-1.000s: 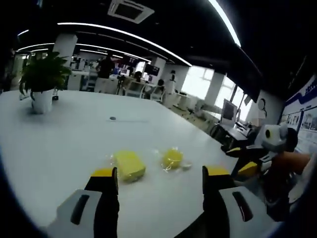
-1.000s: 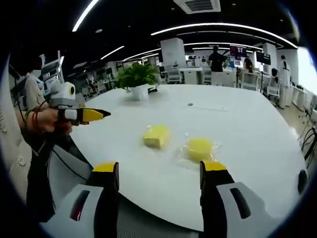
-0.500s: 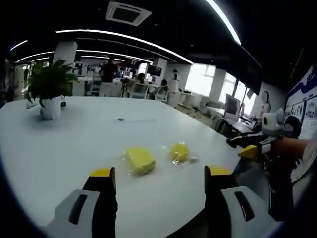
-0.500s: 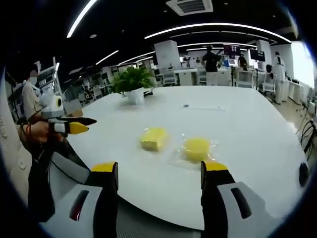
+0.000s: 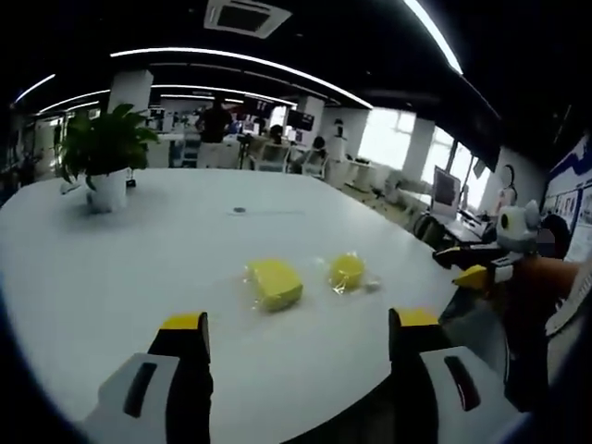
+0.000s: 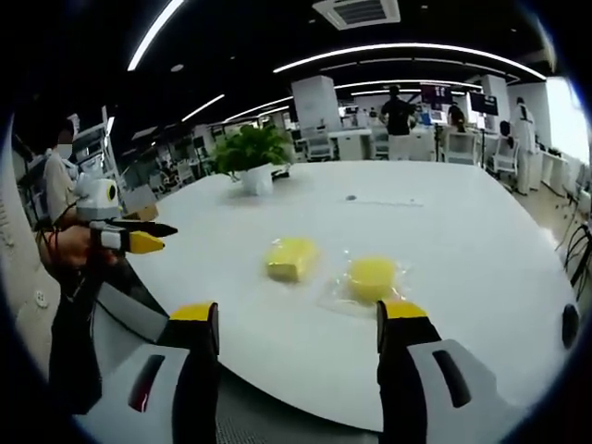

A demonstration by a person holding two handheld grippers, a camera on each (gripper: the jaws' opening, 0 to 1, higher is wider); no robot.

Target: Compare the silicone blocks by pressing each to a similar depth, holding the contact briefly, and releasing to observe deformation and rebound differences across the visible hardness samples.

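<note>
Both grippers off the table (image 6: 481, 231) near its front edge, jaws wide, holding nothing: left gripper (image 5: 301, 324), right gripper (image 6: 301, 313). Square block (image 6: 292, 258) and round block (image 6: 374, 277) sit side by side, apart, bare tabletop around. Plant (image 6: 252, 153) far back.

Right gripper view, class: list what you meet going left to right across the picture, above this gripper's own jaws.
left gripper → potted plant → rectangular yellow block → round yellow block

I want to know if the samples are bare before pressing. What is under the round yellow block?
The round yellow block lies on clear plastic wrap, spread on the white table. Whether the wrap covers its top is unclear.
</note>
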